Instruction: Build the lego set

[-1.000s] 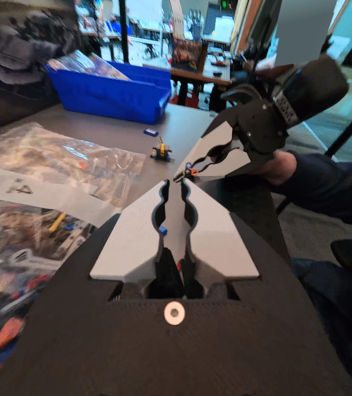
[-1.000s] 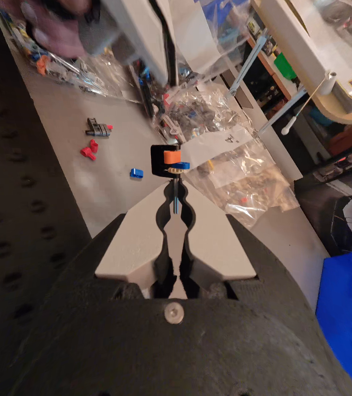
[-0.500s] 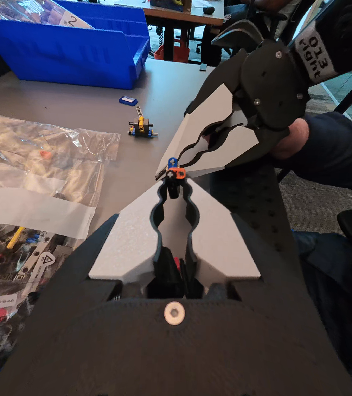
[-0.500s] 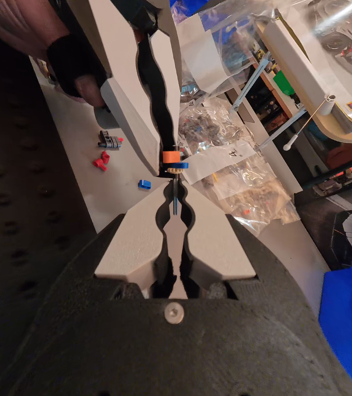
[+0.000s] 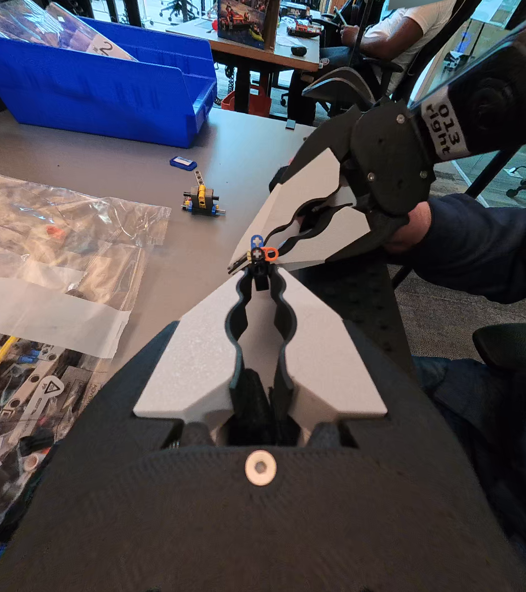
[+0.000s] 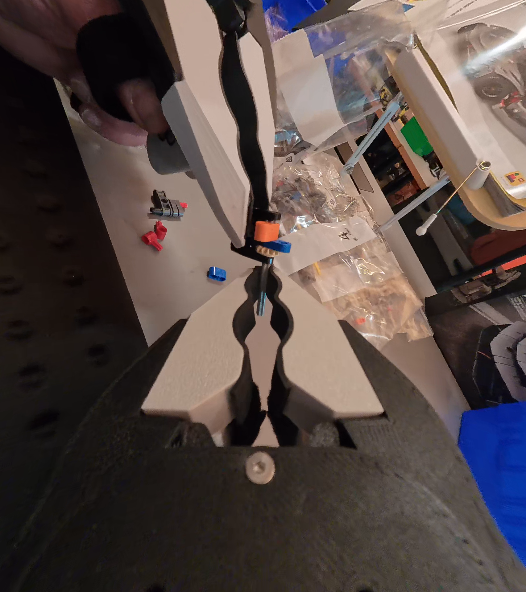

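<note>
A small lego assembly (image 5: pixel 260 253) hangs in the air between my two grippers: an orange piece (image 6: pixel 266 231), a blue piece (image 6: pixel 280 246), a tan gear (image 6: pixel 266 252) and a black piece (image 6: pixel 244 248) on a thin axle (image 6: pixel 261 296). My left gripper (image 5: pixel 259 272) is shut on the black piece from below. My right gripper (image 6: pixel 263 272) is shut on the axle. The grey fingers (image 5: pixel 303 198) of the right gripper reach in from the upper right in the left wrist view. The left one's fingers (image 6: pixel 210 153) come down from the top in the right wrist view.
On the grey table (image 5: pixel 127 166) stand a blue bin (image 5: pixel 95 93), clear bags of parts (image 5: pixel 46 230) and a small yellow-and-black sub-build (image 5: pixel 202 200). Loose red pieces (image 6: pixel 154 237), a blue piece (image 6: pixel 216 274) and a grey sub-build (image 6: pixel 167 205) lie there too. The set's box (image 6: pixel 511 346) is on the right. The grippers are tip to tip, or close to it.
My left gripper moved up to the assembly held by the right gripper and closed on its black piece. Over the last half second both have stayed almost still.
</note>
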